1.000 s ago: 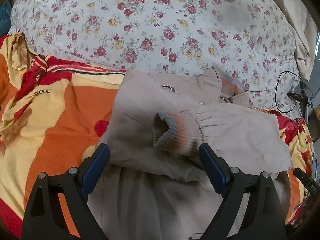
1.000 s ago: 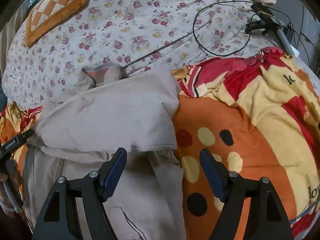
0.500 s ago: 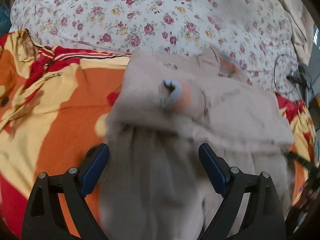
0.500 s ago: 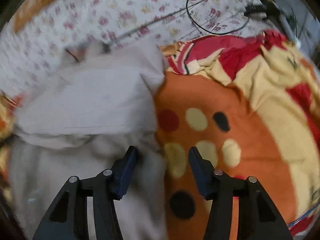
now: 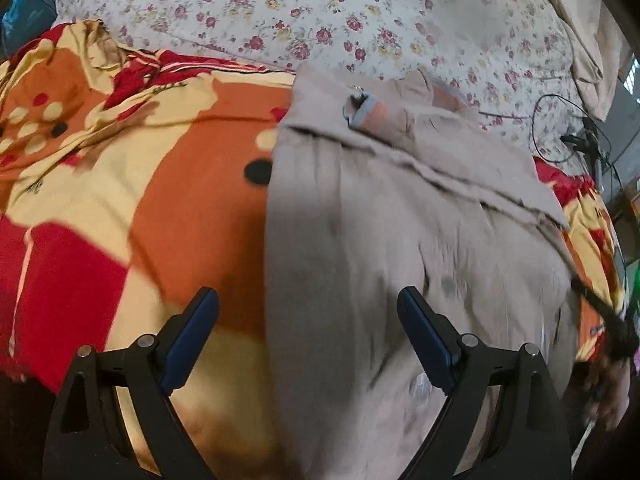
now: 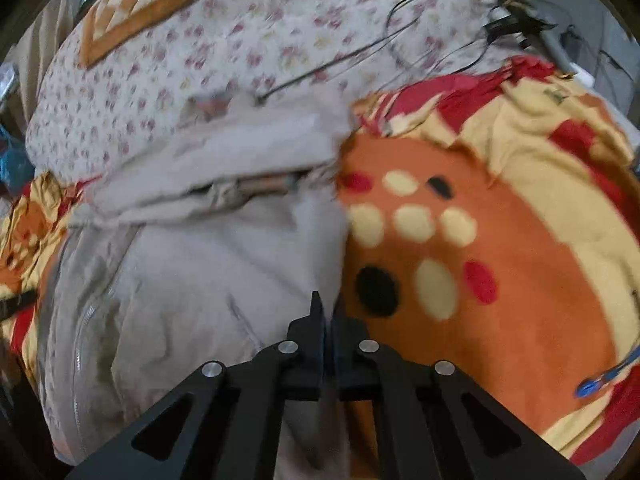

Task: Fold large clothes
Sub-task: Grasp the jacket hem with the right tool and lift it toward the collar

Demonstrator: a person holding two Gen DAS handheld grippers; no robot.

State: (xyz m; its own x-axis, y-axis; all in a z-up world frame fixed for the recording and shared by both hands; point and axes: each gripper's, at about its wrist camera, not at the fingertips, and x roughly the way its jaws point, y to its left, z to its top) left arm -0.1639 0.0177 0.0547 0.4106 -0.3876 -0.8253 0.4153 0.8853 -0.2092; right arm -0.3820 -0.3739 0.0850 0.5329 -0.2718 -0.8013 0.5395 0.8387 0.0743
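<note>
Beige jacket; orange-red spotted blanket

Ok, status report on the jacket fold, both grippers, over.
Left gripper open over jacket edge, holding nothing. Right gripper jaws just closed, shut on jacket's side edge. Sleeves folded across the chest. Nothing in the way on the blanket.

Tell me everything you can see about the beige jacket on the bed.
The beige jacket is soft woven cloth with a zipper and a grey-and-orange ribbed cuff. It lies flat on the orange blanket, sleeves folded across the chest. The right gripper has just closed at its right edge, apparently pinching the cloth. The left gripper stands open over its left edge.
</note>
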